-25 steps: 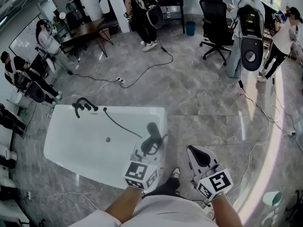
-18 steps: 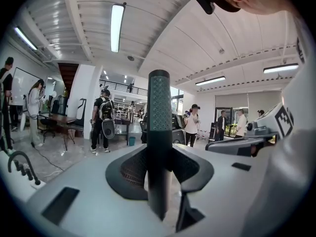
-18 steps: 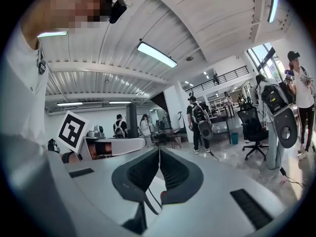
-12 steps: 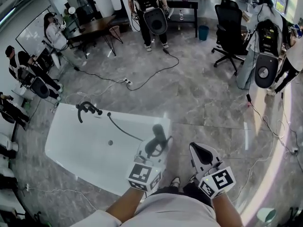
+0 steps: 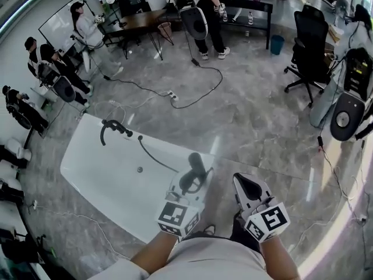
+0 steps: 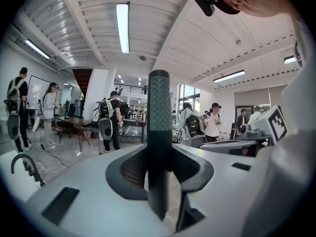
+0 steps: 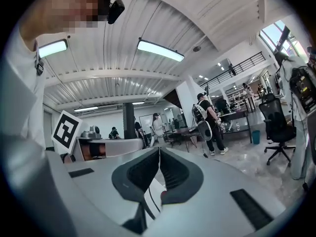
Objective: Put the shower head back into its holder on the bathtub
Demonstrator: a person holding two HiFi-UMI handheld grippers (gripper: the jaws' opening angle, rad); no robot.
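Over the near right corner of the bathtub (image 5: pixel 96 177) the left gripper (image 5: pixel 189 183) holds the one shower head (image 5: pixel 196 161). Its jaws are closed on the dark handle, which stands upright between them in the left gripper view, with the dotted face rising above the jaws. One black hose (image 5: pixel 154 156) runs from the head across the white tub to the far rim. It ends beside the one black faucet (image 5: pixel 112 127) at the tub's far left end, well apart from the shower head. I cannot pick the holder out among those fittings. One drain (image 5: pixel 140 169) shows in the tub floor.

Just right of the left gripper, over the grey marble floor (image 5: pixel 256 121), is the right gripper (image 5: pixel 241 184). Its two ribbed pads are pressed together with nothing between them. Each of the two grippers carries one marker cube at its near end.

Farther off, at least four people are in the room: three along the far left wall and one standing at the far middle. One black office chair (image 5: pixel 308 45) stands at far right, with one blue bin (image 5: pixel 277 43) to its left. Two dark tables stand along the far side. One power strip (image 5: pixel 173 96) lies on the floor beyond the tub.
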